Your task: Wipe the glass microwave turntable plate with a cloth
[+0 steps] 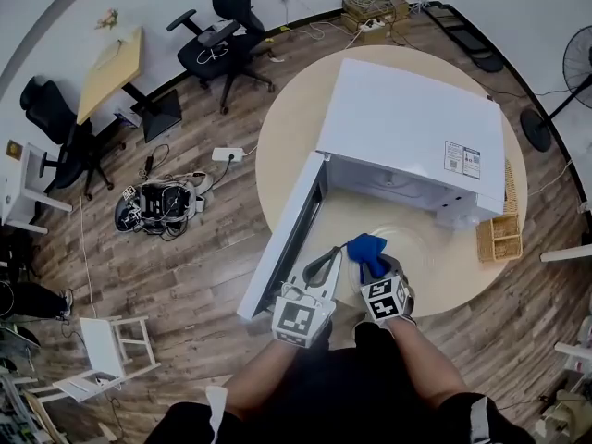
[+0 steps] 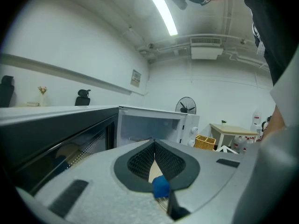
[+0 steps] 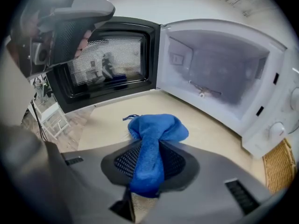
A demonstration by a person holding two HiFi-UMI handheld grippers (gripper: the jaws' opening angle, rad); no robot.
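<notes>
So going left to right: the white microwave's dark-windowed door (image 1: 287, 239) hangs wide open over the edge of the round light wooden table (image 1: 287, 146). Just right of it is the left gripper (image 1: 335, 252). Its jaws are pulled nearly together, and my read is they're pinching the near-left rim of the round clear glass turntable plate (image 1: 412, 243). Honestly the glass is so faint that it's a judgement call, not something I can swear to.

Right beside that, the right gripper (image 1: 375, 265) is clamped hard on a bunched-up blue microfibre cloth (image 3: 156, 129). The cloth's fat end sticks out past the tips and sits down at the plate's left edge.

The plate itself lies flat on the table in front of the open boxy white microwave (image 1: 407, 128), not inside it. The cavity is bare except for the little drive hub on its floor. Off at the far right of the table there's a small wicker basket (image 1: 499, 234), not involved.

Progress-wise: plate's out, braced, and the cloth is at its edge. Most of the glass spreads out to the right of the cloth, so I'd guess the wiping is nearer its start than its end. Can't tell from here how clean any of it is.
</notes>
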